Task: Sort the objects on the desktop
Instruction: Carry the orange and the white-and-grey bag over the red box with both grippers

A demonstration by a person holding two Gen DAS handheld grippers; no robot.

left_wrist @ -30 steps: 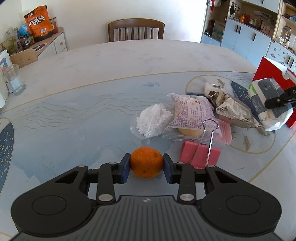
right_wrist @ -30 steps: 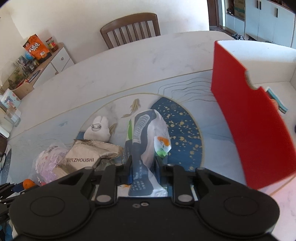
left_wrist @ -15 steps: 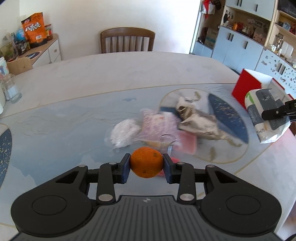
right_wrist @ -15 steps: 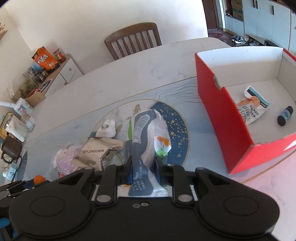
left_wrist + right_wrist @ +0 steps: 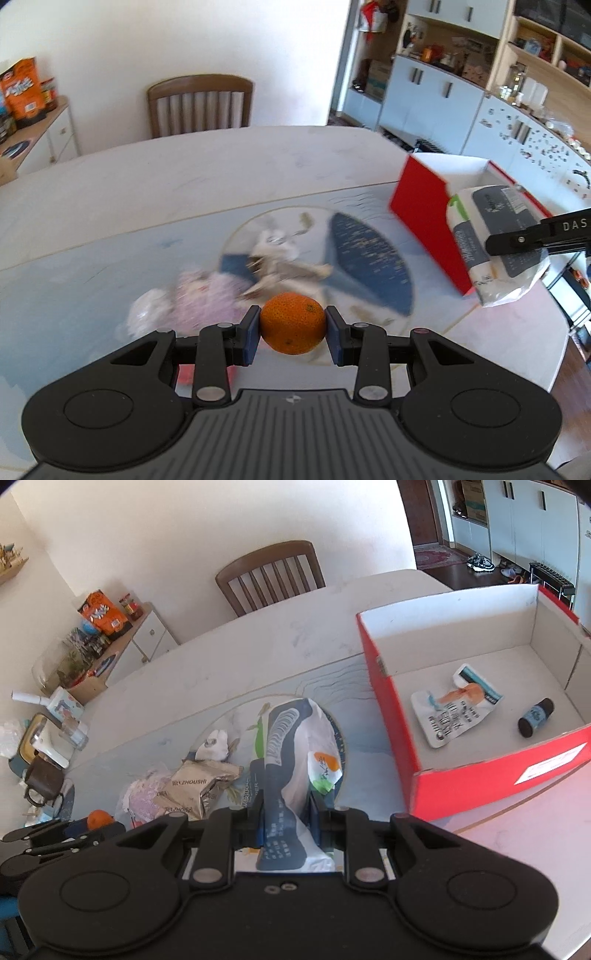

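My left gripper point(image 5: 292, 334) is shut on a small orange point(image 5: 293, 322), held in the air above the table. My right gripper point(image 5: 286, 821) is shut on a white and dark grey tissue pack point(image 5: 295, 753), which also shows at the right of the left wrist view as the tissue pack point(image 5: 495, 240) in front of the red box point(image 5: 424, 218). The red box point(image 5: 391, 716) stands open to the right of the right gripper. It holds a flat sachet point(image 5: 454, 709) and a small dark bottle point(image 5: 535, 716). The left gripper with its orange point(image 5: 99, 818) shows at lower left.
On the table point(image 5: 280, 642) lie a brown snack bag point(image 5: 199, 786), a pinkish plastic packet point(image 5: 142, 797) and a small white item point(image 5: 214, 744). A wooden chair point(image 5: 201, 105) stands at the far side. A side cabinet with jars and an orange bag point(image 5: 103, 614) is at the left.
Both grippers have risen and swung right toward the red box, each keeping its load. The pile of packets now lies further left and lower; the inside of the box has come into view.
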